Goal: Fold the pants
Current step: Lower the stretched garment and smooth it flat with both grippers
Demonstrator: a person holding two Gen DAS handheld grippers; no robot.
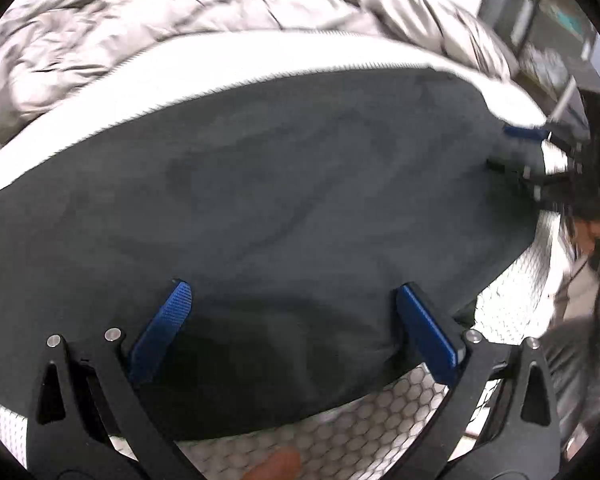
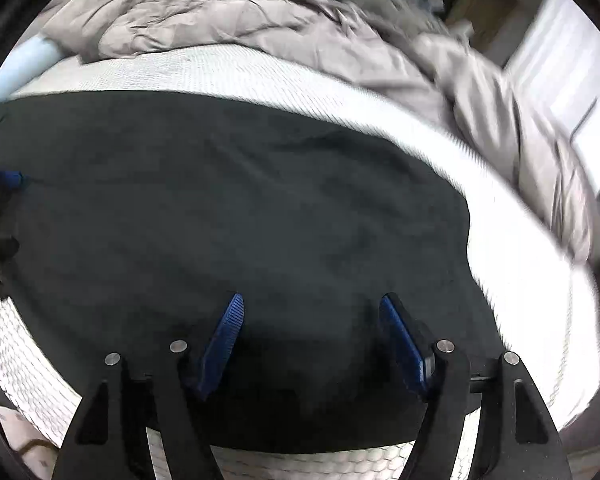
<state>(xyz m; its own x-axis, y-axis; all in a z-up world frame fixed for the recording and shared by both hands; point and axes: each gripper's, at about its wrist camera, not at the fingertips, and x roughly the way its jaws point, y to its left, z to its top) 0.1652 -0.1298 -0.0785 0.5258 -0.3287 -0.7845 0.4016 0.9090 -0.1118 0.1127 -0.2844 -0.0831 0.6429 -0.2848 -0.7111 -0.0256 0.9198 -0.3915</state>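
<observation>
Left wrist: left gripper (image 1: 296, 312) and right gripper (image 2: 312, 320) tilted down over pants (image 1: 280, 184), jaws spread.

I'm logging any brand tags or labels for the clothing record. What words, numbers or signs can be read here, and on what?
None can be read.
The dark pants show no tag or print.
The white mattress and grey duvet are plain.
The shelf clutter in the left wrist view is too blurred to read.

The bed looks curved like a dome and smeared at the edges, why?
Left wrist view: the fisheye lens bows the mattress; the quilt is motion-blurred. Right wrist view: same bulge, blur at right, and the dark pants lose detail in shadow.
</observation>
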